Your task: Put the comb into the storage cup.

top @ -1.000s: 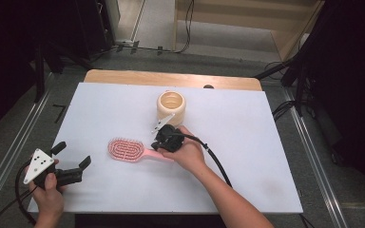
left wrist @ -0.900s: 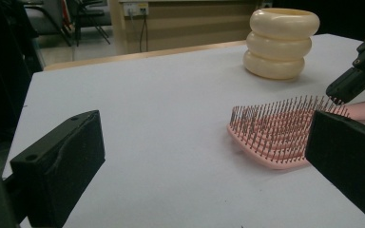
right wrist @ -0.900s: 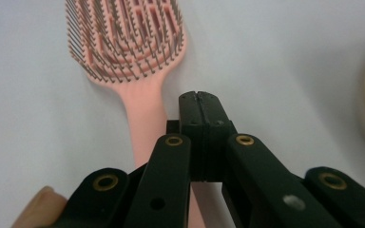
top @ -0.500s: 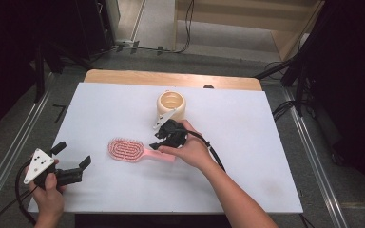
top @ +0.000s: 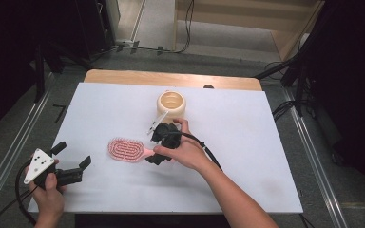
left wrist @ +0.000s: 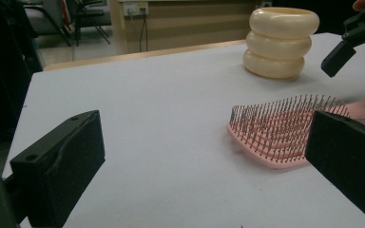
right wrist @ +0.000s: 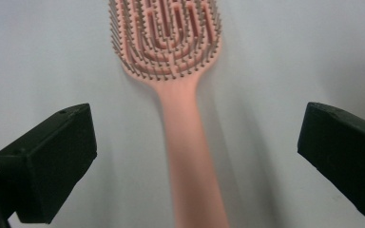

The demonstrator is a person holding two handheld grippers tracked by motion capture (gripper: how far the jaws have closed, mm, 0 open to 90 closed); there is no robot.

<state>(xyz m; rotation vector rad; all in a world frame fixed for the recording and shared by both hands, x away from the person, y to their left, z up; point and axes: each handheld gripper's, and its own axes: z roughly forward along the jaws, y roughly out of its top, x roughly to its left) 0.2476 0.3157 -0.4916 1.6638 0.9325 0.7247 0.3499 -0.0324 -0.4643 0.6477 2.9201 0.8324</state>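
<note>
A pink hairbrush [top: 125, 149] lies bristles up on the white table sheet [top: 247, 142], its handle pointing right. My right gripper [top: 154, 146] sits over the handle. In the right gripper view the right gripper [right wrist: 197, 135] has just been opening, and the handle [right wrist: 190, 156] lies between the wide jaws, touching neither. My left gripper [top: 73, 155] rests near the front left corner, open and empty. In the left gripper view the left gripper [left wrist: 204, 156] points at the hairbrush [left wrist: 275, 130].
A cream ringed cup [top: 171, 105] stands upright just behind the right hand, and the left gripper view has this cup [left wrist: 283, 42] beyond the brush. A wooden table edge [top: 171, 78] runs along the back. Cables trail off the front of the table.
The right gripper's jaws have spread apart and let go of the brush handle. The brush stays where it lay. The left hand has not moved.
</note>
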